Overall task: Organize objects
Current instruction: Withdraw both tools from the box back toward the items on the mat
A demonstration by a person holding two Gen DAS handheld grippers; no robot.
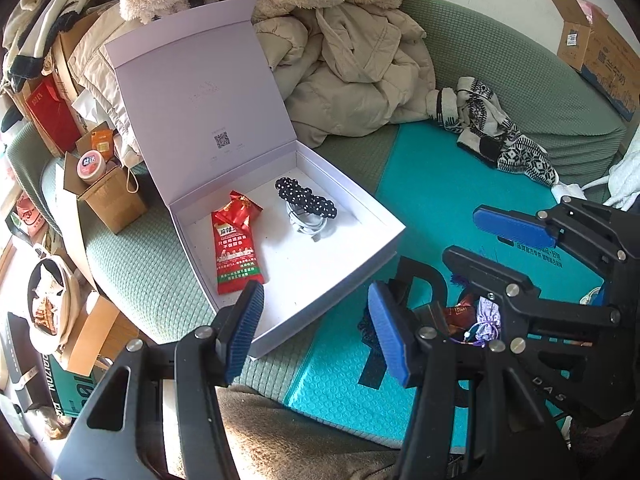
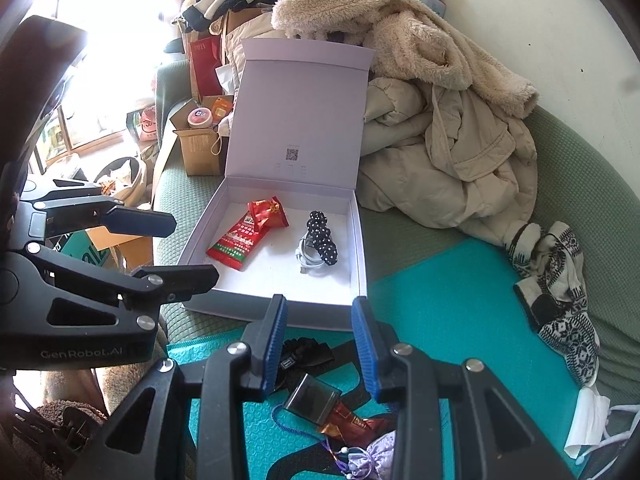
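A white box point(image 1: 304, 256) point(image 2: 280, 308) lies on the green sofa with its lid up. Inside it are a red snack packet point(image 1: 236, 252) point(image 2: 240, 244), a black polka-dot hair piece point(image 1: 306, 198) point(image 2: 322, 236) and a coiled white cable point(image 1: 308, 224) point(image 2: 306, 258). On the teal mat point(image 1: 440, 200) point(image 2: 460, 300) lie a black fabric piece point(image 2: 308, 352), a small dark box point(image 2: 314, 398), a brown packet point(image 1: 460, 314) point(image 2: 352, 426) and a lilac pouch point(image 1: 489, 316) point(image 2: 376, 456). My left gripper point(image 1: 316, 332) point(image 2: 172, 248) hangs open over the box's near corner. My right gripper point(image 2: 320, 344) point(image 1: 496, 248) hovers open above the mat items, holding nothing.
Beige coats point(image 1: 348, 60) pile up behind the box. A patterned knit point(image 1: 492, 128) point(image 2: 560, 300) lies on the mat's far right. Cardboard boxes point(image 1: 108, 196) crowd the left end of the sofa, and another carton point(image 1: 600, 48) stands at the far right.
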